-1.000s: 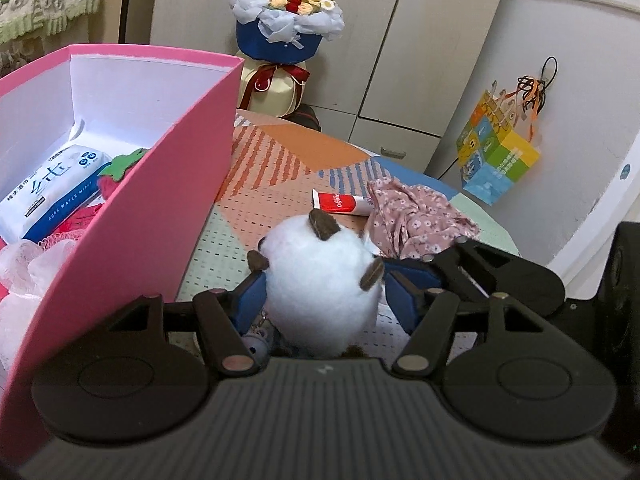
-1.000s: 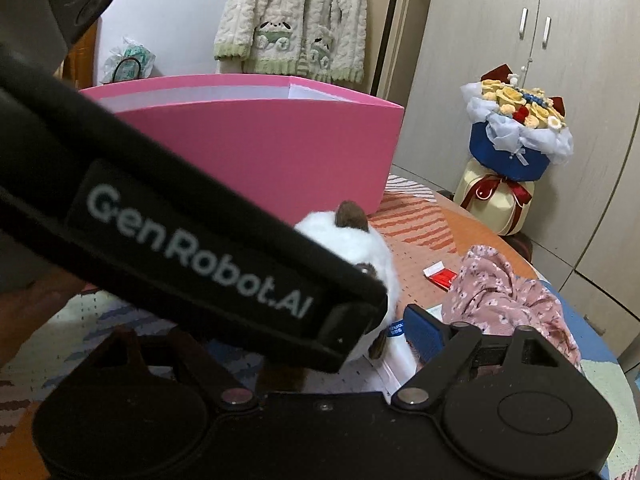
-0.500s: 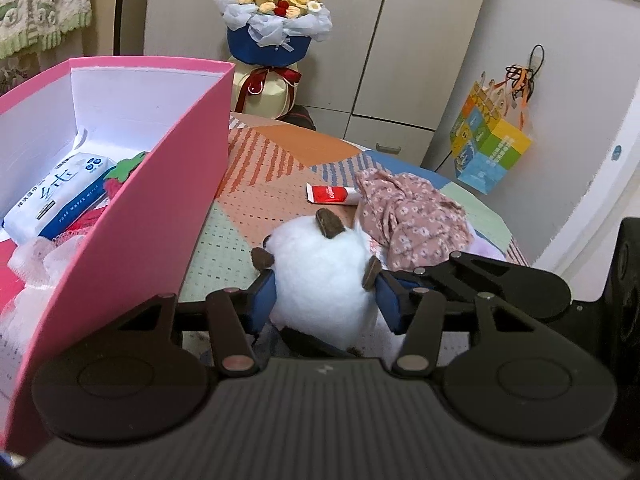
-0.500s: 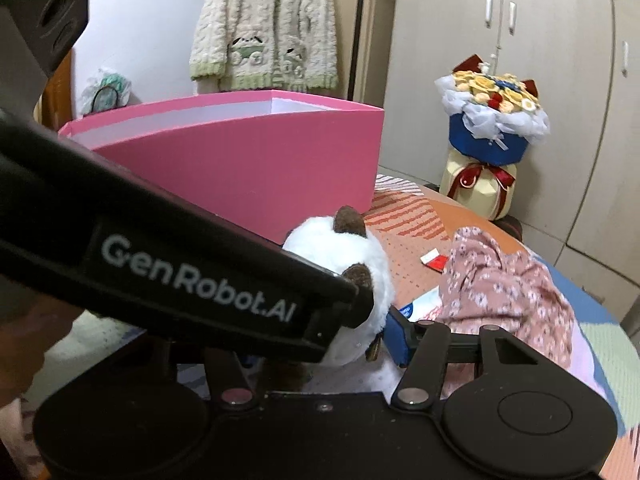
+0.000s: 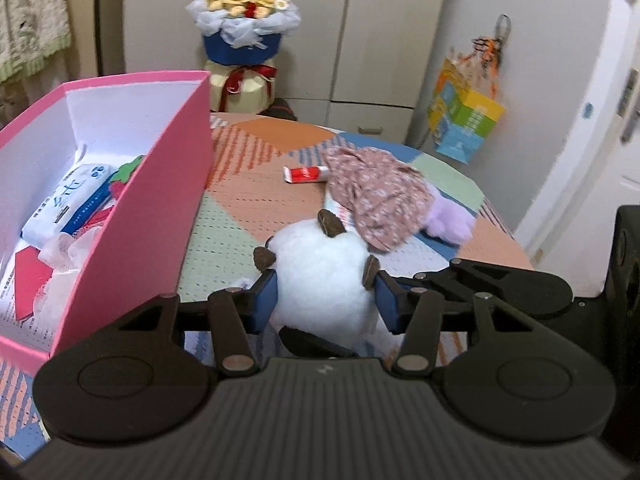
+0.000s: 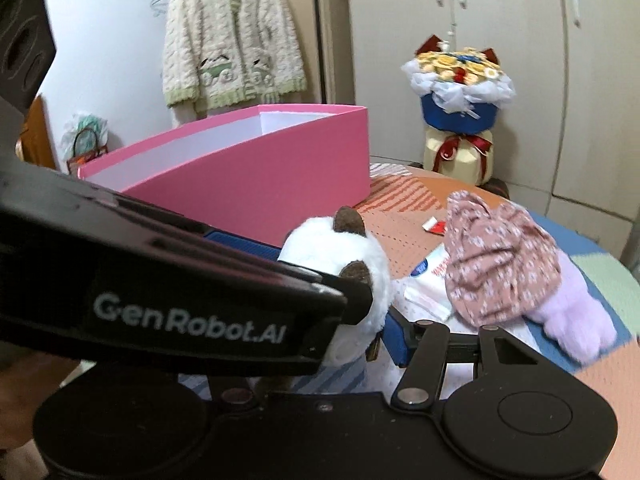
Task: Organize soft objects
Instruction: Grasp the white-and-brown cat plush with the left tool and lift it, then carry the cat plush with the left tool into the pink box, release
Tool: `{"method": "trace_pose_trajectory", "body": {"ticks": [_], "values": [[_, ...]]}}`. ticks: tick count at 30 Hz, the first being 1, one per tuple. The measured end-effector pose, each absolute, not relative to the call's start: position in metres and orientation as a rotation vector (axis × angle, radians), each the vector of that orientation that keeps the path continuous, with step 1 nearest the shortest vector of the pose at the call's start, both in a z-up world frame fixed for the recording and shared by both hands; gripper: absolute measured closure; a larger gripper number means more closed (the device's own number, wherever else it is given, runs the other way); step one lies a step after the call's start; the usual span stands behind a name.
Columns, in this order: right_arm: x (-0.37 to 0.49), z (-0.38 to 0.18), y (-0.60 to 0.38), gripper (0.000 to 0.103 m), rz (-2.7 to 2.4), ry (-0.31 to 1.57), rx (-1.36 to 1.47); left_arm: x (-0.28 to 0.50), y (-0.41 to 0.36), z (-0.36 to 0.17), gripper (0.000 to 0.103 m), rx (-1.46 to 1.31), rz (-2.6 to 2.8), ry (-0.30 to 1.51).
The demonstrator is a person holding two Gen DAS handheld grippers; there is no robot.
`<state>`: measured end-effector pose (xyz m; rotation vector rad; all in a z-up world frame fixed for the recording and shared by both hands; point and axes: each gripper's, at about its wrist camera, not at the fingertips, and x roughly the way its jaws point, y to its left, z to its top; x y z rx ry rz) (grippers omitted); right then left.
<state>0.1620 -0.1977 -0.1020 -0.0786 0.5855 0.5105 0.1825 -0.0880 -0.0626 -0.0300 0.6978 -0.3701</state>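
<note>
My left gripper (image 5: 326,300) is shut on a white plush toy with brown ears (image 5: 324,268) and holds it up above the table, right of the pink box (image 5: 160,208). The plush also shows in the right wrist view (image 6: 340,256). The box holds a wipes pack (image 5: 68,200) and other soft items. A floral cloth (image 5: 376,192) and a purple plush (image 5: 448,220) lie on the table beyond. The left gripper's body hides my right gripper's left finger; only its right blue fingertip (image 6: 396,340) shows, beside the plush.
A red and white tube (image 5: 306,174) lies by the cloth. A flower bouquet (image 5: 242,40) stands beyond the table's far edge. A coloured paper bag (image 5: 464,116) hangs at the right. A white packet (image 6: 428,280) lies under the cloth.
My left gripper has risen with the white plush, so the table and the inside of the pink box now show from higher up. The grip has not changed.
</note>
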Motion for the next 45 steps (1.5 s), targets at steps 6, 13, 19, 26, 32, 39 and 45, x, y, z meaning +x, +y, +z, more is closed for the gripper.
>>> {"method": "trace_pose_trajectory", "body": {"ticks": [6,13,19,26,32,39,45], "values": [[0.151,-0.104,-0.2,0.041,0.441,0.652,0.01,0.176,-0.084,-0.062,0.052,-0.042,-0.445,0.757],[0.13,-0.1,-0.196,0.041,0.412,0.689,0.0,0.158,-0.08,-0.058,0.055,-0.061,-0.482,0.795],[0.095,-0.085,-0.189,0.04,0.384,0.711,-0.035,0.134,-0.071,-0.047,0.055,-0.077,-0.536,0.815],[0.061,-0.061,-0.182,0.04,0.382,0.696,-0.113,0.104,-0.048,-0.03,0.055,-0.174,-0.592,0.803],[0.03,-0.036,-0.166,0.04,0.379,0.657,-0.217,0.073,-0.033,-0.008,0.055,-0.187,-0.624,0.767],[0.008,0.0,-0.145,0.04,0.395,0.63,-0.283,0.052,-0.008,0.024,0.055,-0.228,-0.618,0.72],[0.009,0.027,-0.124,0.04,0.444,0.572,-0.296,0.044,0.016,0.051,0.055,-0.207,-0.575,0.645]]}}
